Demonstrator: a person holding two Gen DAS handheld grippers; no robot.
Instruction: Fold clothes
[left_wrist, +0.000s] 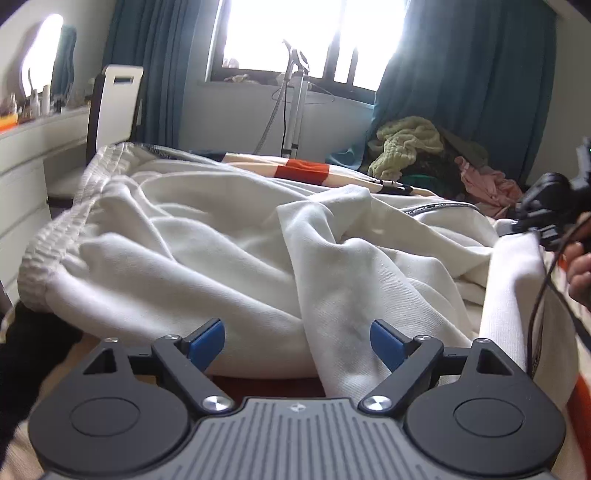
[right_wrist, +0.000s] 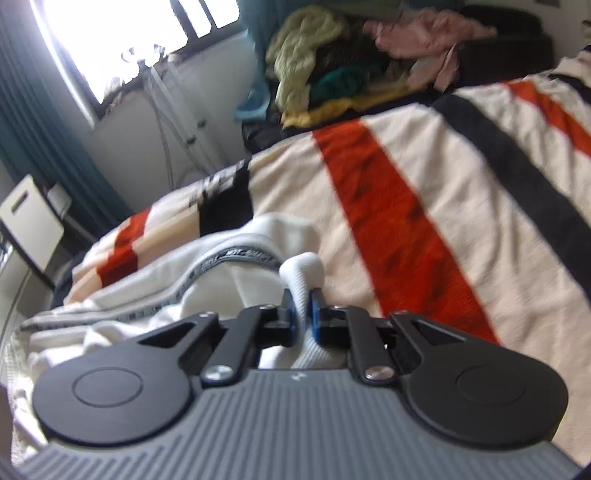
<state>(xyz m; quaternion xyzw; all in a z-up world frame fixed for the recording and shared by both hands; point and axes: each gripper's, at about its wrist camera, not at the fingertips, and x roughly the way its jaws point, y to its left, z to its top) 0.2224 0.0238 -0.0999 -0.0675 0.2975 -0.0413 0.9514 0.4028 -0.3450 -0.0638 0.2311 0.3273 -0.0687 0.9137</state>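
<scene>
White sweatpants (left_wrist: 207, 251) lie crumpled on the striped bedspread (right_wrist: 424, 206), elastic waistband at the left. My left gripper (left_wrist: 297, 341) stands open just in front of the near fabric fold, nothing between its blue pads (left_wrist: 205, 345). In the right wrist view the same sweatpants (right_wrist: 236, 258) show a grey printed band. My right gripper (right_wrist: 302, 314) is shut on a ribbed white cuff (right_wrist: 301, 273) of the pants, lifted off the bed. From the left wrist view, that right gripper (left_wrist: 550, 210) and a hand (left_wrist: 581, 269) appear at the right edge, with a white leg hanging below.
A pile of clothes (left_wrist: 424, 155), green, pink and dark, sits at the far end of the bed under teal curtains (left_wrist: 461, 74). A white chair (left_wrist: 114, 107) and dresser (left_wrist: 29, 158) stand at the left. A stand (left_wrist: 295, 103) is by the window. A black garment (left_wrist: 26, 350) lies at the near left.
</scene>
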